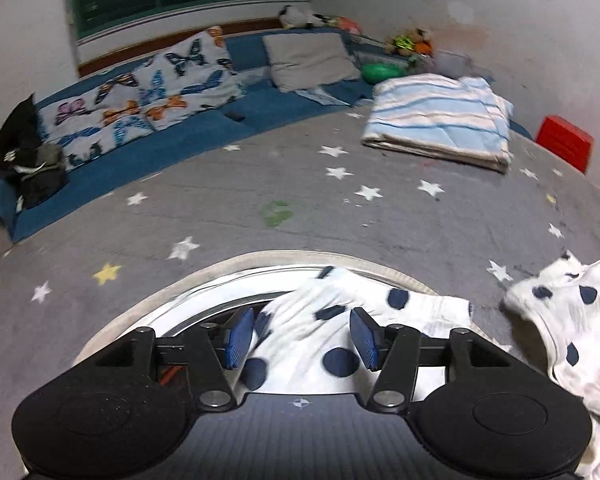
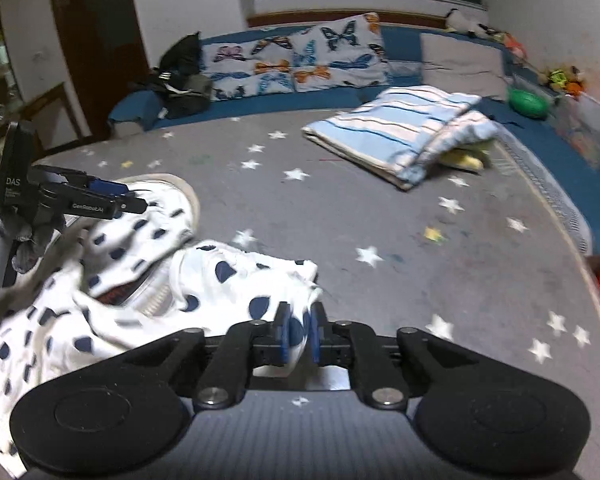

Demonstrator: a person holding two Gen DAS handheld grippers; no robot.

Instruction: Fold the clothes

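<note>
A white garment with dark blue dots (image 1: 572, 320) lies crumpled on the grey star-patterned mat (image 1: 300, 192), partly draped over a round basin (image 1: 204, 292). My left gripper (image 1: 302, 338) is open, its blue pads on either side of a fold of the garment over the basin. In the right wrist view the garment (image 2: 120, 288) spreads to the lower left. My right gripper (image 2: 299, 338) is shut on an edge of the garment. The left gripper (image 2: 112, 196) shows at the left above the basin (image 2: 188, 196).
A folded blue-striped blanket (image 1: 436, 120) lies farther back on the mat (image 2: 380, 216). Butterfly pillows (image 1: 140, 96), a grey pillow (image 1: 308, 60) and dark clothes (image 1: 24, 160) lie on the blue cushion strip. A red box (image 1: 564, 142) stands at the right wall.
</note>
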